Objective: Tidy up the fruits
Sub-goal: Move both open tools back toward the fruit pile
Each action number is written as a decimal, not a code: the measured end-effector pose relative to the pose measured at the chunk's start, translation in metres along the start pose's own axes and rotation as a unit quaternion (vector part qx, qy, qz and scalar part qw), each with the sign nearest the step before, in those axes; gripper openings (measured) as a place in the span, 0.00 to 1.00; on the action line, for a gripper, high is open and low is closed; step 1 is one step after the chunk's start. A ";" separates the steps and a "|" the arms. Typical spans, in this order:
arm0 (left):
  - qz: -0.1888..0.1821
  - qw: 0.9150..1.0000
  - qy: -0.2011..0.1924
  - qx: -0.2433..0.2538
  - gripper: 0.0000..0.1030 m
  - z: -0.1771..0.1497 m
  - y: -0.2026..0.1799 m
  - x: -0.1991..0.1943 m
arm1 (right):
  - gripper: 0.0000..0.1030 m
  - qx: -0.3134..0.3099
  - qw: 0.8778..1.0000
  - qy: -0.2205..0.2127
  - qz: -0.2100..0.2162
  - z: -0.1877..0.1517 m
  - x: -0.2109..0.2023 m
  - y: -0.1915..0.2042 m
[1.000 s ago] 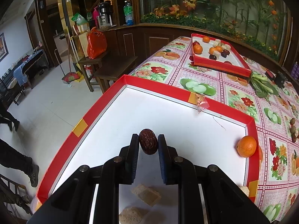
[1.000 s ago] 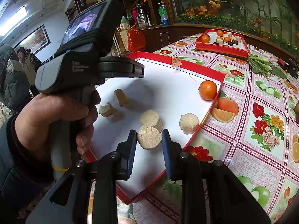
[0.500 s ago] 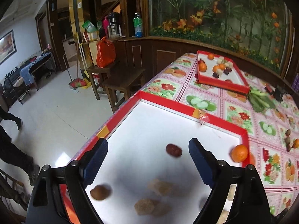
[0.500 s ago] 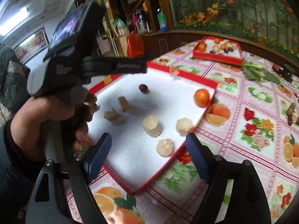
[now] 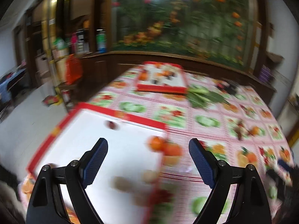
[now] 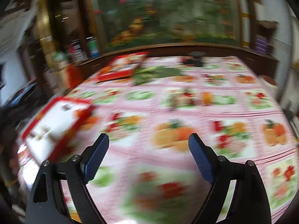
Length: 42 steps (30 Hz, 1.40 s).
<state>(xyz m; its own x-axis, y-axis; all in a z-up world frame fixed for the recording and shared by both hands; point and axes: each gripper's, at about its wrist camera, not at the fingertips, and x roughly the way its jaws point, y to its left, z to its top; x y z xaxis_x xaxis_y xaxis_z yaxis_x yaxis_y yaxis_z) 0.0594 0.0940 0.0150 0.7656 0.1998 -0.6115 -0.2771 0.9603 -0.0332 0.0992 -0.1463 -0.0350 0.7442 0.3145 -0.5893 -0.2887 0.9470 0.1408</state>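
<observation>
Looking along the left gripper (image 5: pixel 148 146), the jaws stand wide apart with nothing between them, above the near red-rimmed white tray (image 5: pixel 119 114). Everything is smeared by motion blur, but the tray already carries a small dark fruit, probably a date (image 5: pixel 111 125), toward its far side, an orange (image 5: pixel 156 143) at its right edge, and a few pale lumps (image 5: pixel 119 182) near the gripper that are too blurred to name. A second red tray (image 5: pixel 161 88) with more small items sits far off on the fruit-print tablecloth (image 5: pixel 214 136), with leafy greens (image 5: pixel 203 96) just right of it. Through the right wrist camera, the right gripper (image 6: pixel 149 142) is likewise spread and empty, over bare tablecloth, with the near tray well off to the left (image 6: pixel 56 119) and a small cluster of loose fruit (image 6: pixel 190 98) lying farther out on the cloth. Judging by this, sorting is partway: several pieces are placed, while the loose cluster apparently remains to be collected.
</observation>
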 end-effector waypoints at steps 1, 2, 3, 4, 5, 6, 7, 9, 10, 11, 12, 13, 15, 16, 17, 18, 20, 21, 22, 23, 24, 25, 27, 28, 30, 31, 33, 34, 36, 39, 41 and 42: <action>-0.018 1.000 0.008 0.020 0.86 -0.002 -0.022 0.009 | 0.85 0.013 1.000 -0.001 -0.017 0.007 0.005 -0.019; -0.026 0.999 0.015 0.034 0.86 -0.004 -0.036 0.013 | 0.84 0.024 0.999 -0.002 -0.025 0.012 0.008 -0.031; -0.033 0.998 0.019 0.046 0.86 -0.006 -0.048 0.018 | 0.84 0.035 0.999 -0.004 -0.032 0.018 0.013 -0.045; -0.041 0.997 0.022 0.057 0.86 -0.007 -0.062 0.025 | 0.83 0.042 0.998 -0.004 -0.040 0.024 0.021 -0.055; -0.049 0.996 0.024 0.067 0.86 -0.007 -0.078 0.034 | 0.79 0.047 0.998 -0.002 -0.048 0.032 0.030 -0.066; -0.053 0.995 0.028 0.074 0.86 -0.007 -0.087 0.040 | 0.77 0.050 0.997 0.003 -0.053 0.039 0.041 -0.075; -0.057 0.995 0.033 0.080 0.86 -0.006 -0.098 0.049 | 0.72 0.054 0.997 0.009 -0.057 0.046 0.055 -0.083; -0.063 0.993 0.044 0.085 0.86 -0.001 -0.118 0.070 | 0.65 0.056 0.996 0.025 -0.059 0.055 0.079 -0.092; -0.064 0.993 0.046 0.087 0.86 0.001 -0.124 0.078 | 0.61 0.057 0.996 0.030 -0.057 0.058 0.088 -0.095; -0.064 0.993 0.049 0.089 0.86 0.003 -0.130 0.084 | 0.60 0.055 0.996 0.037 -0.057 0.063 0.102 -0.098; -0.064 0.993 0.052 0.090 0.85 0.004 -0.135 0.090 | 0.59 0.053 0.996 0.041 -0.056 0.065 0.109 -0.098; -0.069 0.992 0.055 0.090 0.85 0.007 -0.141 0.099 | 0.58 0.052 0.996 0.047 -0.054 0.067 0.117 -0.100; -0.075 0.991 0.056 0.092 0.85 0.009 -0.148 0.105 | 0.54 0.044 0.996 0.059 -0.052 0.069 0.132 -0.099; -0.078 0.991 0.058 0.093 0.85 0.009 -0.153 0.108 | 0.50 0.039 0.996 0.067 -0.054 0.070 0.140 -0.098; -0.086 0.990 0.062 0.096 0.85 0.010 -0.158 0.113 | 0.44 0.039 0.995 0.077 -0.055 0.071 0.146 -0.100; -0.089 0.989 0.063 0.097 0.85 0.009 -0.162 0.115 | 0.40 0.045 0.994 0.084 -0.051 0.070 0.149 -0.103; -0.095 0.988 0.066 0.105 0.85 0.010 -0.171 0.120 | 0.31 0.048 0.994 0.089 -0.044 0.071 0.152 -0.106; -0.099 0.987 0.068 0.107 0.85 0.010 -0.176 0.123 | 0.30 0.042 0.994 0.090 -0.042 0.071 0.152 -0.105; -0.101 0.987 0.068 0.107 0.84 0.011 -0.178 0.124 | 0.29 0.038 0.994 0.091 -0.042 0.071 0.151 -0.104; -0.105 0.986 0.070 0.106 0.83 0.012 -0.182 0.126 | 0.29 0.035 0.994 0.092 -0.041 0.070 0.149 -0.104; -0.110 0.986 0.073 0.105 0.83 0.013 -0.185 0.129 | 0.29 0.036 0.994 0.092 -0.038 0.068 0.147 -0.105; -0.117 0.985 0.078 0.101 0.82 0.015 -0.187 0.133 | 0.29 0.040 0.994 0.092 -0.035 0.067 0.144 -0.107; -0.119 0.985 0.088 0.090 0.78 0.017 -0.192 0.141 | 0.29 0.042 0.994 0.090 -0.034 0.064 0.139 -0.110; -0.124 0.984 0.097 0.081 0.75 0.019 -0.194 0.146 | 0.29 0.044 0.994 0.090 -0.032 0.063 0.139 -0.112; -0.122 0.984 0.108 0.070 0.71 0.021 -0.199 0.154 | 0.29 0.053 0.994 0.088 -0.023 0.060 0.135 -0.118; -0.124 0.984 0.108 0.066 0.71 0.021 -0.201 0.158 | 0.29 0.054 0.994 0.088 -0.023 0.060 0.135 -0.118; -0.116 0.986 0.101 0.069 0.71 0.022 -0.205 0.159 | 0.29 0.058 0.994 0.086 -0.020 0.060 0.133 -0.121; -0.112 0.986 0.099 0.076 0.71 0.021 -0.208 0.157 | 0.29 0.061 0.994 0.085 -0.017 0.059 0.133 -0.122; -0.120 0.985 0.094 0.085 0.70 0.018 -0.209 0.154 | 0.29 0.065 0.994 0.085 -0.012 0.059 0.132 -0.124; -0.141 0.982 0.082 0.093 0.71 0.015 -0.200 0.152 | 0.29 0.063 0.994 0.085 -0.010 0.058 0.130 -0.125; -0.158 0.980 0.086 0.079 0.71 0.015 -0.188 0.154 | 0.29 0.062 0.994 0.084 -0.008 0.057 0.128 -0.125; -0.154 0.981 0.087 0.077 0.70 0.016 -0.182 0.154 | 0.29 0.062 0.995 0.084 -0.007 0.056 0.127 -0.125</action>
<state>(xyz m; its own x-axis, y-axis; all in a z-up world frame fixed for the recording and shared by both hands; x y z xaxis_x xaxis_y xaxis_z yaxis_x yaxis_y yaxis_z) 0.2372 -0.0473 -0.0610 0.6852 -0.1276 -0.7171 0.0528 0.9907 -0.1258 0.2637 -0.2207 -0.0825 0.6334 0.2957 -0.7151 -0.1954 0.9553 0.2219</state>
